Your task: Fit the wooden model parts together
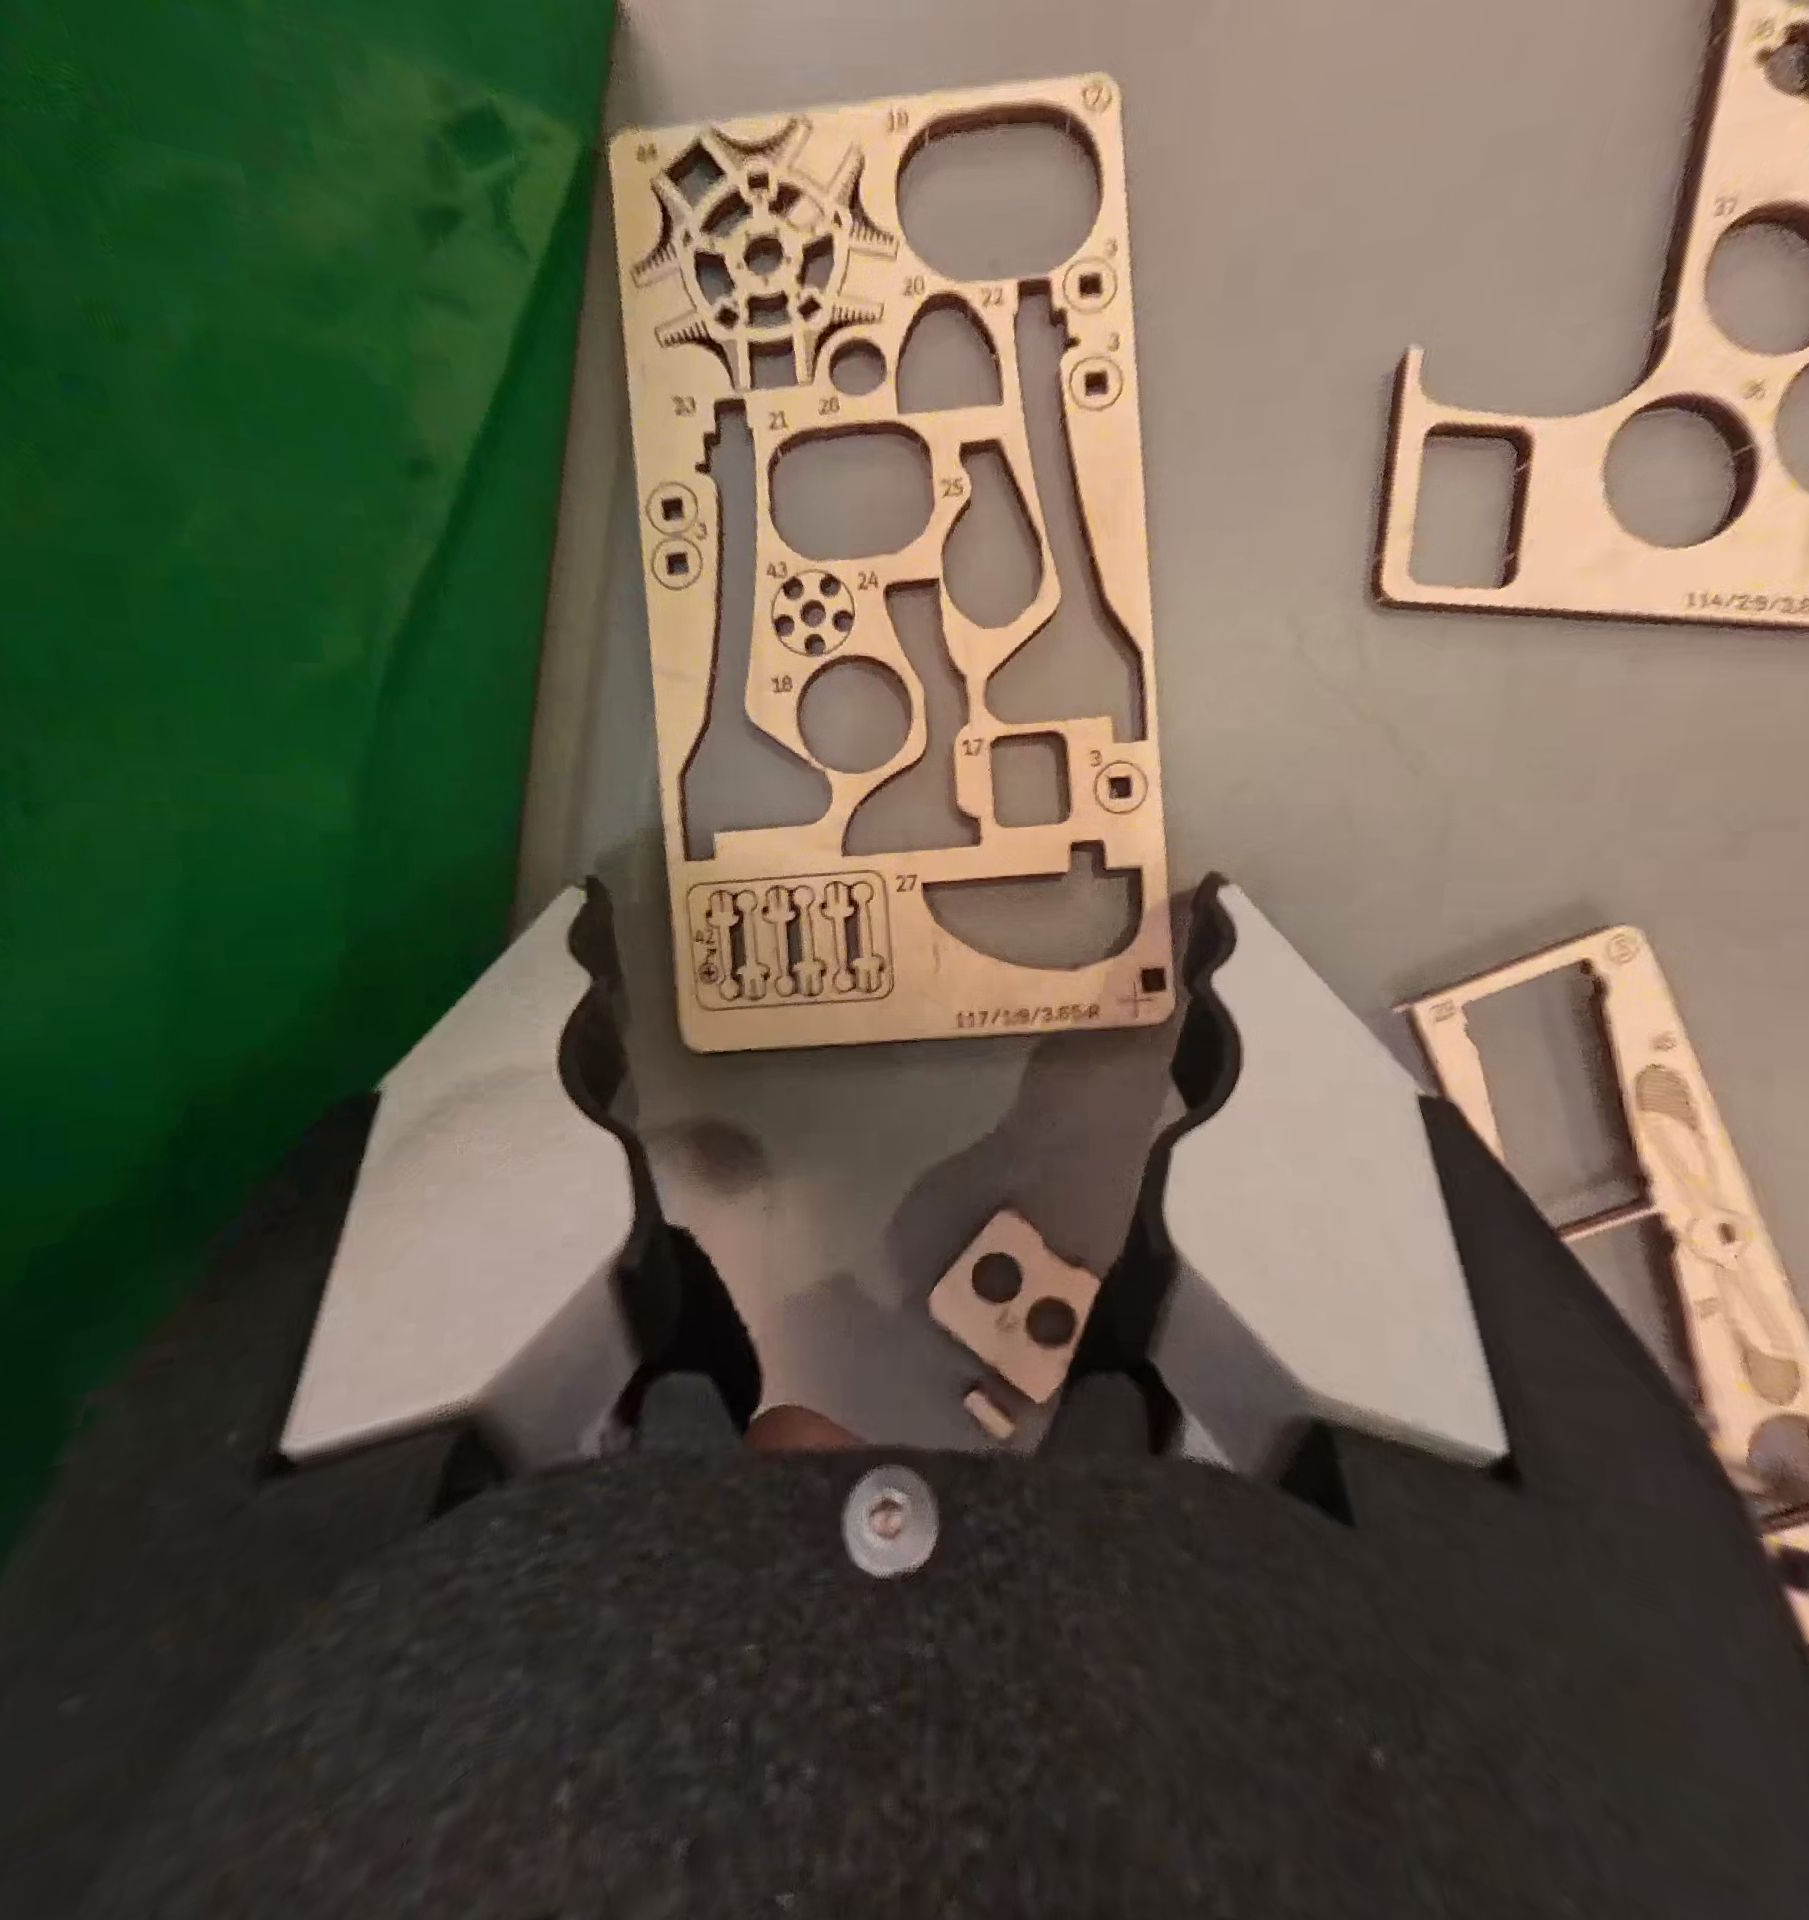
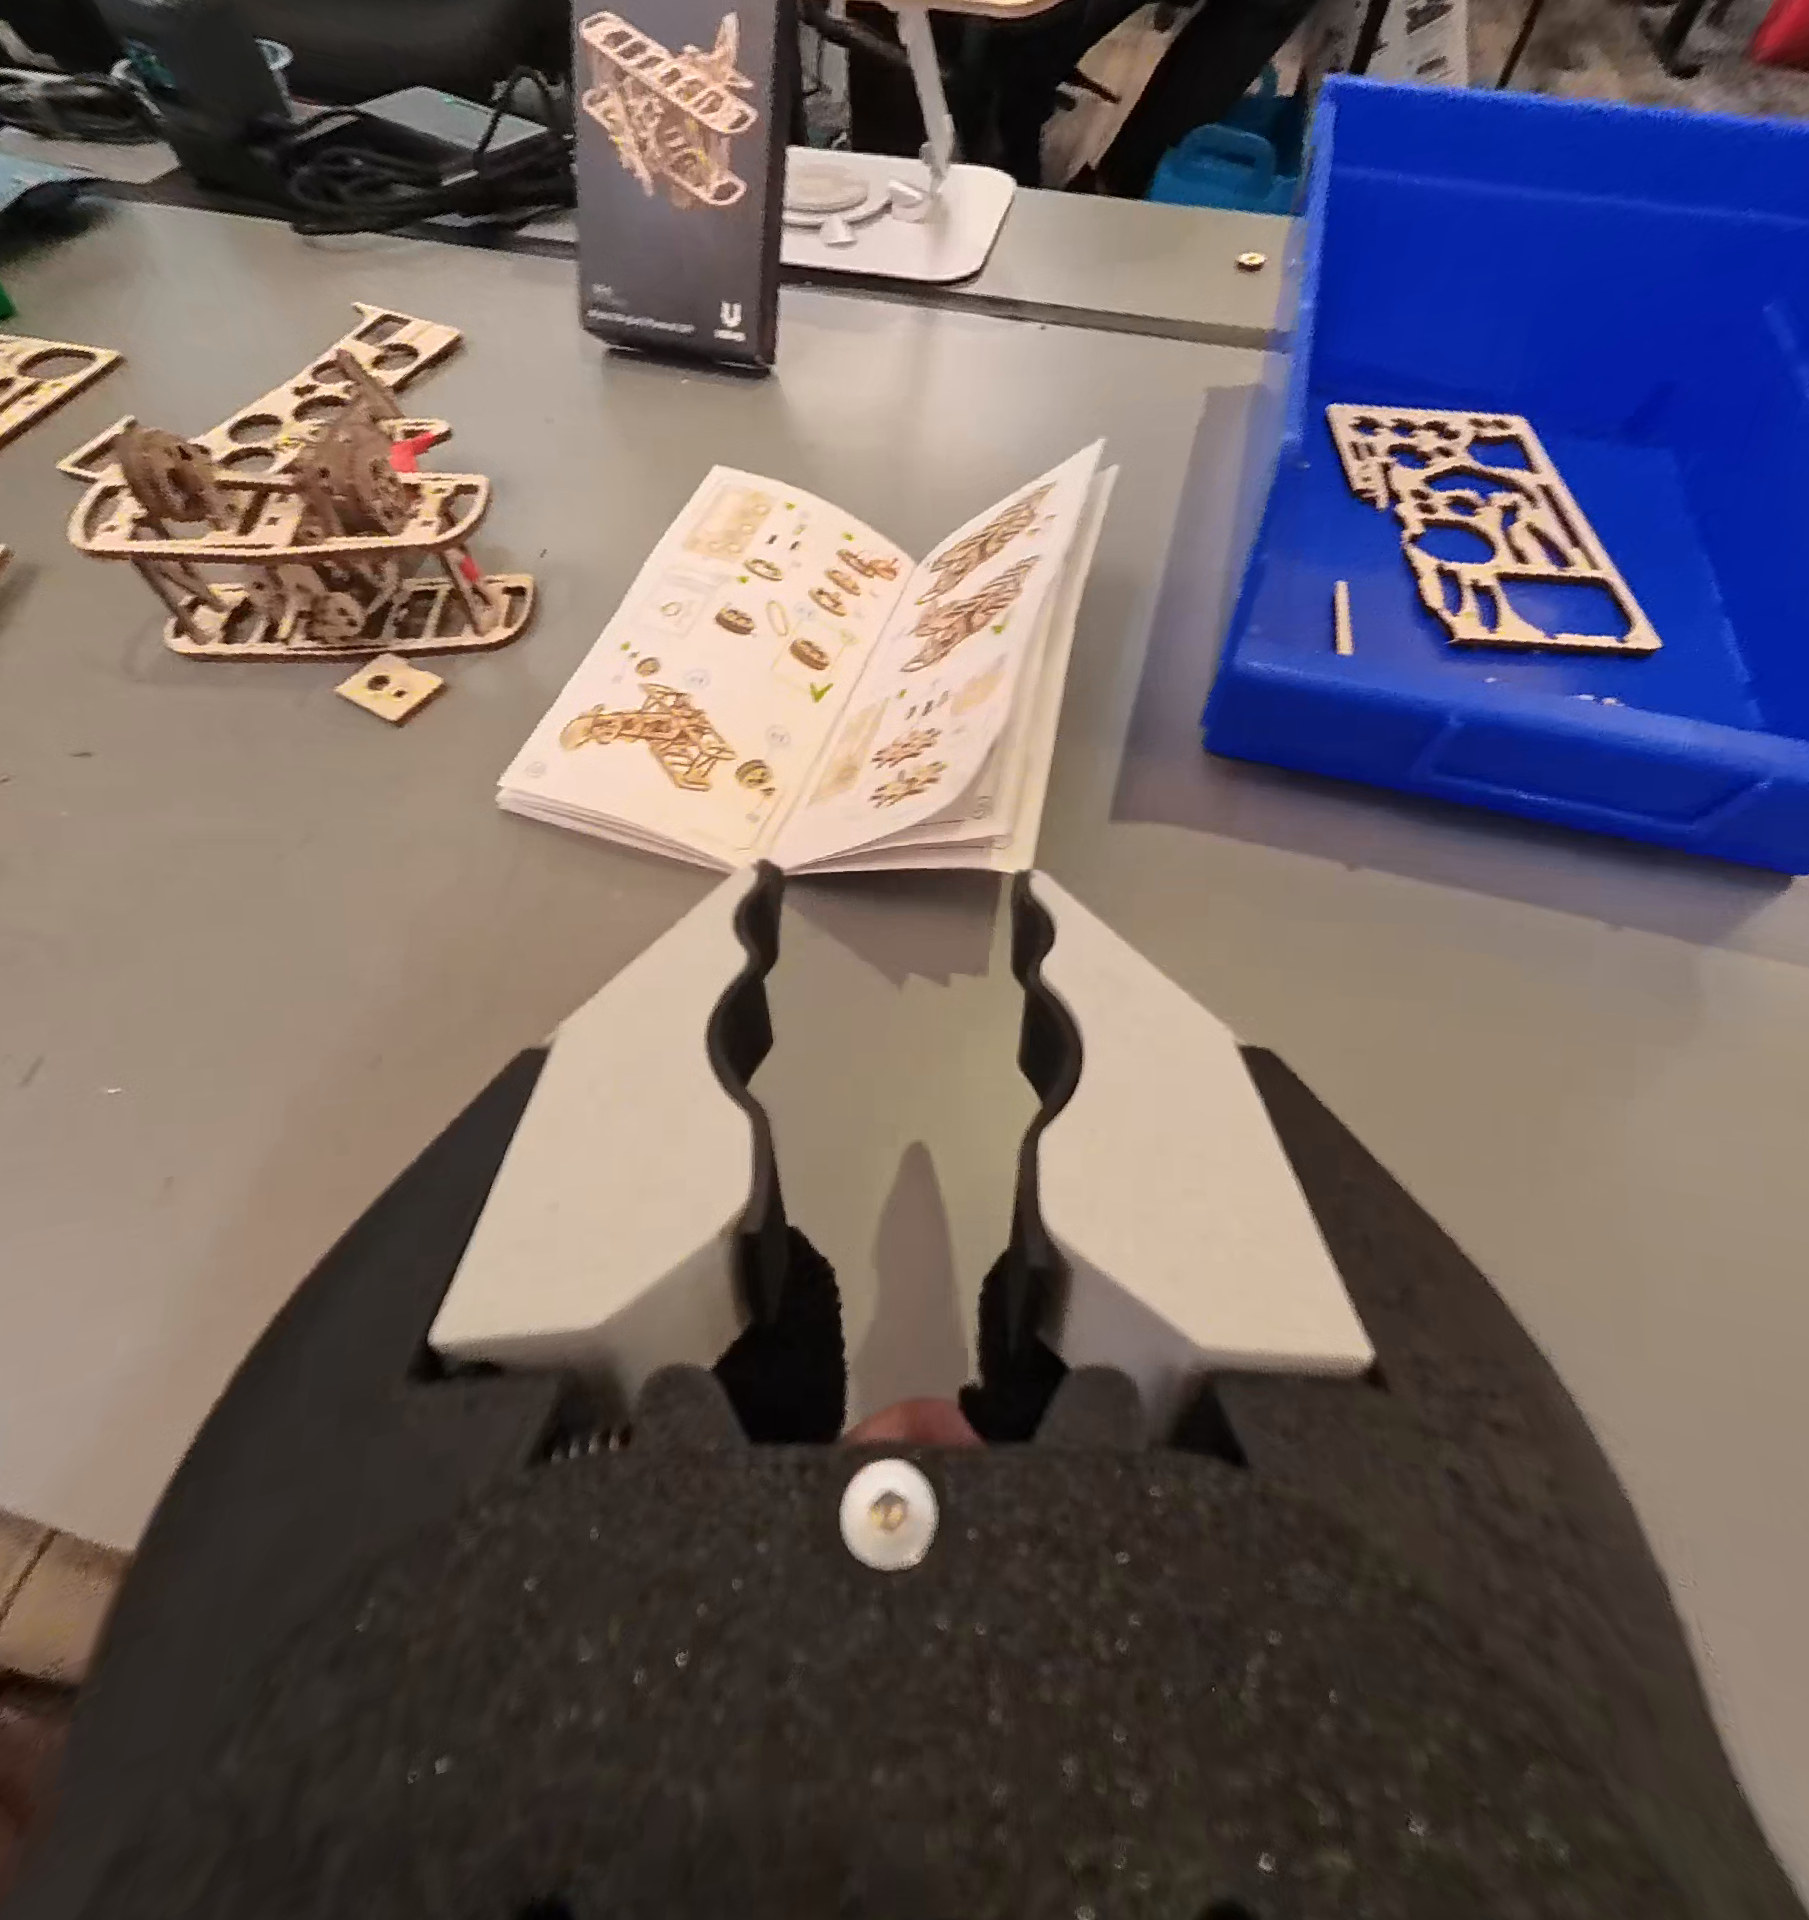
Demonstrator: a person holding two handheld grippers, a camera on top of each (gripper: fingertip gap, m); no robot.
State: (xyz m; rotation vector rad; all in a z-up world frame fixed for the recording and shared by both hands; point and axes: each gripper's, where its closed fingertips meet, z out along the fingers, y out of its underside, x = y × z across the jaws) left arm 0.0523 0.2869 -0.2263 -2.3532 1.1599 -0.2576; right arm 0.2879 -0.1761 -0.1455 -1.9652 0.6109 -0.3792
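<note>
Wooden sheets [image 1: 1648, 343] cut off by right edge, blurred.

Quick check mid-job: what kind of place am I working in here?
Probably a shared lab or workshop bench, not a home. A grey table holds the half-built wooden plane model, an open instruction booklet and a blue parts bin; cables and gear crowd the desks behind.

We've got a grey table [image 2: 256, 935]: model [image 2: 297, 540], booklet [image 2: 806, 665], blue bin [image 2: 1502, 748] near its right edge, box [image 2: 682, 177] at the back.
</note>
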